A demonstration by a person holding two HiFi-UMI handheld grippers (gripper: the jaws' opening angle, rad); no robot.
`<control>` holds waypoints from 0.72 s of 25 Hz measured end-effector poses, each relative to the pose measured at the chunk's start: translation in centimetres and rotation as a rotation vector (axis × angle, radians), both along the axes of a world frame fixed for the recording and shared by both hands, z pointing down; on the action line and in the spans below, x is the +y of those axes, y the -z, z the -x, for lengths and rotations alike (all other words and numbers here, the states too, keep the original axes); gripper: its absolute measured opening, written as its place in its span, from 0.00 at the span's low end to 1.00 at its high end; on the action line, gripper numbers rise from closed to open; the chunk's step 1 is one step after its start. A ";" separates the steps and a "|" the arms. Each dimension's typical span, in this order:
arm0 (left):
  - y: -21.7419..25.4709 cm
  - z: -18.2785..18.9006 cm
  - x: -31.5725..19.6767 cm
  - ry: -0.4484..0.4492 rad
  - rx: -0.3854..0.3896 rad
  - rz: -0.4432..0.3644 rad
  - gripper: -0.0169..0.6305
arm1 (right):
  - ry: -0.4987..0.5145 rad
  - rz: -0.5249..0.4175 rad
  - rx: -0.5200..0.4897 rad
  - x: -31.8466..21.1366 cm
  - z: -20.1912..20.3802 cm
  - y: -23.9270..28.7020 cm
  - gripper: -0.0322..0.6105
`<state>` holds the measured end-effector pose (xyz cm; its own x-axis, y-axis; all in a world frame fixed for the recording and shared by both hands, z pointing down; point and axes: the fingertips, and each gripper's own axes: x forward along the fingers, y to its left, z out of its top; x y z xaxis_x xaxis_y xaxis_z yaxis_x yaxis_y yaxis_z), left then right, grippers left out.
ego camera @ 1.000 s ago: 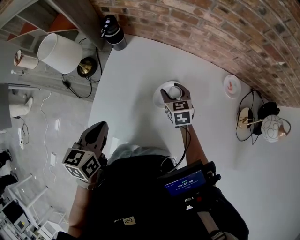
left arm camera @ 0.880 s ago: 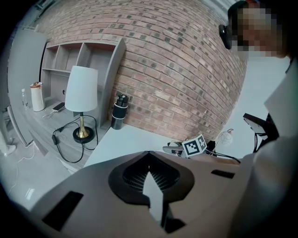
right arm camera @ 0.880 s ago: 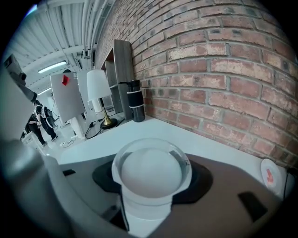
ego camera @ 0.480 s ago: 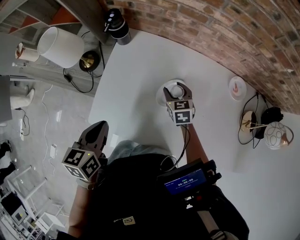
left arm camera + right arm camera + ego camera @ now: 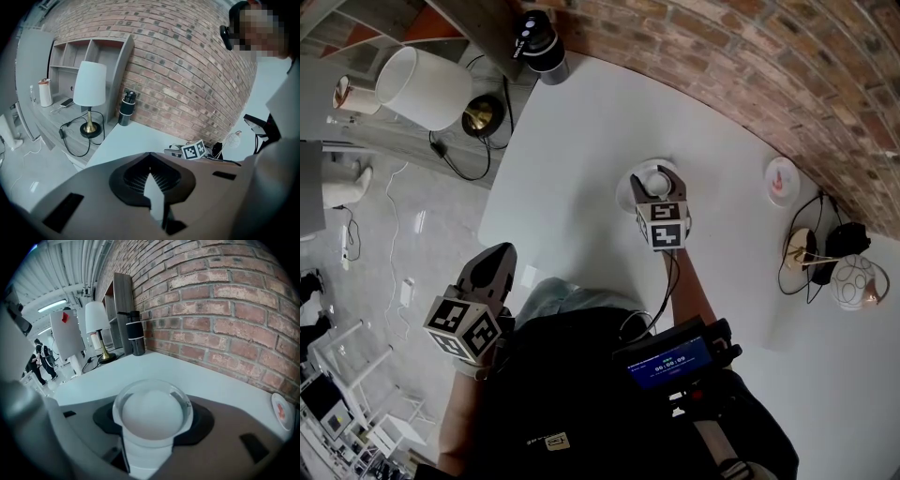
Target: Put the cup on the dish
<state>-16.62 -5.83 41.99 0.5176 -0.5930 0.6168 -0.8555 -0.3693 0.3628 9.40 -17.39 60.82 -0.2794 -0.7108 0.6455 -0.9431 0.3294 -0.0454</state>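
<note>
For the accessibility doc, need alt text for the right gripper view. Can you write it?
A pale cup is gripped by the right gripper, its open mouth facing the camera. Beyond it lie a white table and a brick wall, with a black bottle and a lamp in the distance at left.

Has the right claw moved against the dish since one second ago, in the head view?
Yes, slightly. The right claw, gripping the cup, went left across the dish: from over its right part to about its middle.
</note>
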 end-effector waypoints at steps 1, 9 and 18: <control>-0.1 0.0 0.0 0.002 0.000 0.002 0.03 | 0.002 0.000 0.002 0.0 0.1 -0.2 0.45; -0.4 0.2 0.0 0.017 -0.009 0.016 0.03 | 0.000 0.000 0.012 0.0 -0.1 -1.0 0.45; -0.5 0.4 0.2 0.029 -0.018 0.020 0.03 | -0.006 -0.005 0.010 0.0 -0.1 -2.1 0.45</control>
<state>-17.05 -5.67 42.50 0.4891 -0.5952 0.6376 -0.8722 -0.3369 0.3545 9.51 -17.38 62.90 -0.2690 -0.7158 0.6445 -0.9453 0.3243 -0.0343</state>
